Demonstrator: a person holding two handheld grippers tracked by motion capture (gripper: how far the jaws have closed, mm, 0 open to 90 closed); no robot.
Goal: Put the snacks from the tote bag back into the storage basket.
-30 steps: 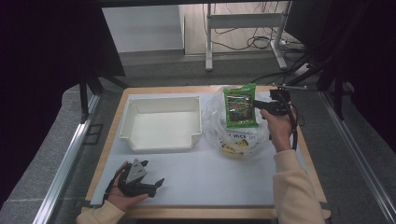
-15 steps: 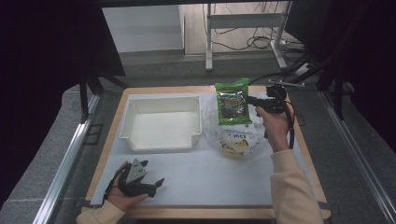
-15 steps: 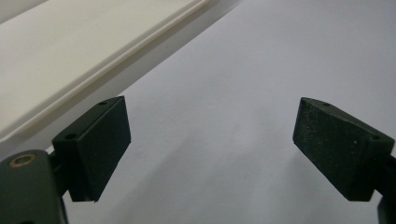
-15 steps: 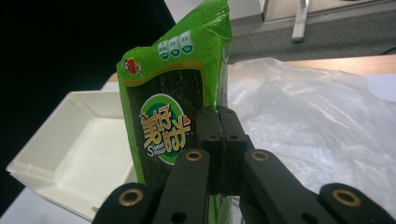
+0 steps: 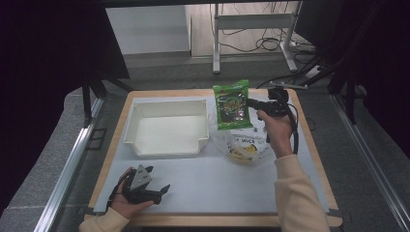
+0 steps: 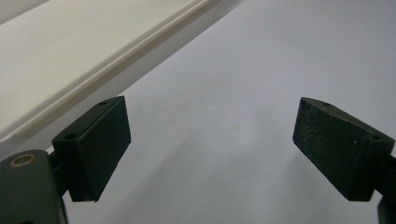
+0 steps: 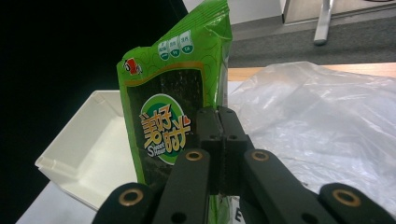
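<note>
A green snack packet (image 5: pixel 232 105) (image 7: pixel 175 107) hangs in the air above a clear plastic bag (image 5: pixel 241 142) (image 7: pixel 322 116), lifted by one side edge. My right gripper (image 5: pixel 252 103) (image 7: pixel 220 126) is shut on that edge, jaws pressed together. A white tray (image 5: pixel 167 145) (image 7: pixel 70 158) sits empty to the left of the bag. My left gripper (image 5: pixel 162 189) (image 6: pixel 212 144) rests low at the table's front left with its jaws wide open over bare white mat, nothing between its pads (image 6: pixel 100 135).
The plastic bag holds another yellow-printed packet (image 5: pixel 246 150). A white mat (image 5: pixel 217 186) covers the wooden table (image 5: pixel 212 220). Metal rails (image 5: pixel 67 164) run along both sides, and a desk frame with cables (image 5: pixel 251 38) stands behind the table.
The right gripper has carried the green packet leftward and a little higher, away from over the bag toward the tray. The left gripper has stayed put.
</note>
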